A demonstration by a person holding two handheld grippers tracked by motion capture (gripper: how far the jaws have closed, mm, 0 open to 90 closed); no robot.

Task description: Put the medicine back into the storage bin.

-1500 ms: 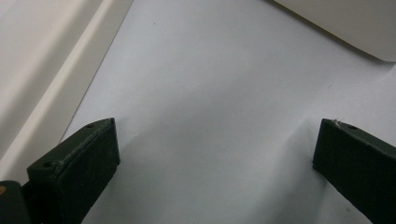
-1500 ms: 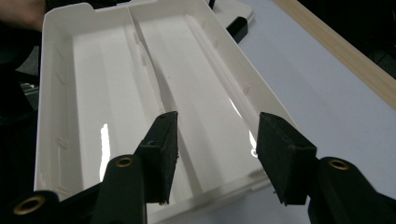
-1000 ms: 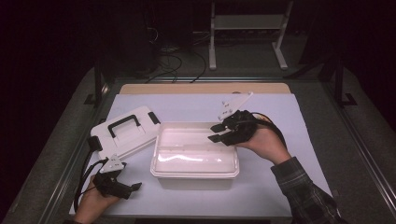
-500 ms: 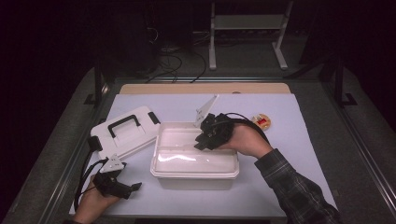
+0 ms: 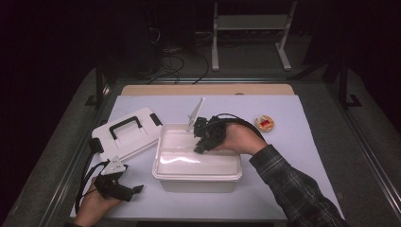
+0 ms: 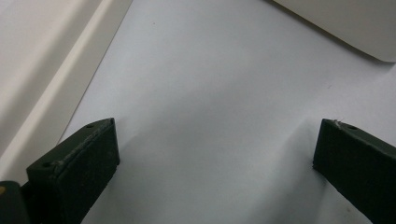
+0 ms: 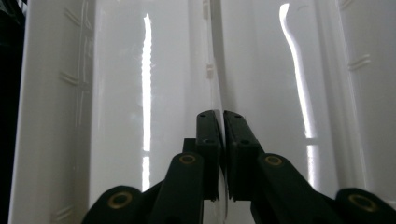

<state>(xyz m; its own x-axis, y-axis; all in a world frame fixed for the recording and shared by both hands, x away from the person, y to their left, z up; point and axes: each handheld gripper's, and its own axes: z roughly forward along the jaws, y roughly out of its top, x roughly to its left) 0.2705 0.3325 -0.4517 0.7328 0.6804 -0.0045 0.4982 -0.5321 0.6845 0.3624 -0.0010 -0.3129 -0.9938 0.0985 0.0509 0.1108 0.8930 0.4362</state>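
A white open box (image 5: 198, 175) stands mid-table, its inner floor and walls (image 7: 56, 93) bright under the right gripper. My right gripper (image 5: 201, 142) hangs over the box's back half, shut on a thin clear divider sheet (image 5: 196, 112). The sheet (image 7: 217, 56) runs edge-on between the pads, and the jaws have just been closing tighter on it. The box's lid (image 5: 127, 135), white with a black handle, lies flat to the left. My left gripper (image 5: 135, 191) rests at the front left, its jaws (image 6: 215, 158) wide open over bare white mat.
A small round orange-and-red item (image 5: 265, 123) lies on the mat right of the box. White plastic edges (image 6: 42, 56) run close beside the left gripper. The white mat (image 5: 293, 179) ends at a wooden strip at the back and dark metal rails at both sides.
The right hand has carried the divider sheet leftward from the mat's right part to above the box and a little lower. The left gripper has kept still.
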